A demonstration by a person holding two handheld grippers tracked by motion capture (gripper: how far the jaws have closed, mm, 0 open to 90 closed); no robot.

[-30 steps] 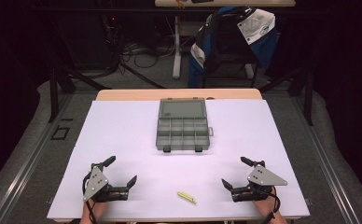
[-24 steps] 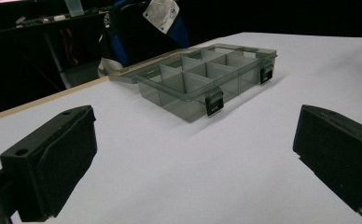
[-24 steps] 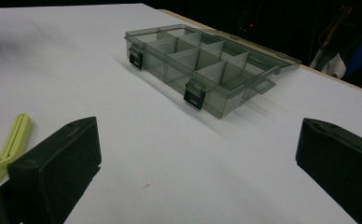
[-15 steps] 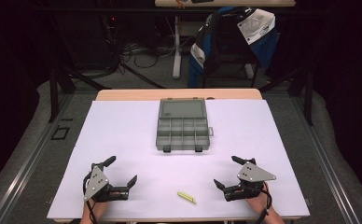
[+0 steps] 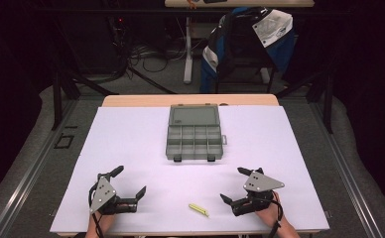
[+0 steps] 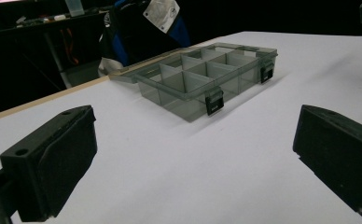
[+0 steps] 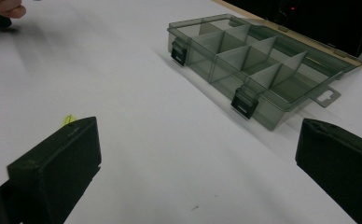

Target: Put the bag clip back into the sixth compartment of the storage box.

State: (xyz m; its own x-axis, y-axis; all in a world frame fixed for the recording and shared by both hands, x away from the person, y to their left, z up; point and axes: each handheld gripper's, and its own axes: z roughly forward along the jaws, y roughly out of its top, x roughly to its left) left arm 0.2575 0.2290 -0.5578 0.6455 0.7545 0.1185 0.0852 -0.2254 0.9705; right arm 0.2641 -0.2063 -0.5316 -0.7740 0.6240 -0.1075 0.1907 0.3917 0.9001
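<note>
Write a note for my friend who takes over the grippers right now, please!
Left gripper: open, holding nothing, near the table's front edge.
Right gripper: open, holding nothing, turned toward the yellow stick.
Yellow stick: flat on the white table, between the two grippers, untouched.
Grey compartment box: lid open, mid-table, compartments look empty.
Done: nothing picked up.
Left: probably grasp the stick and put it in the box.

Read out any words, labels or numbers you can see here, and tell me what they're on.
No text can be read.
White sheet on the blue jacket behind the table: has dark print, too blurred to read.
Grey compartment box: no label to be seen.
Yellow stick: no marking visible.
</note>
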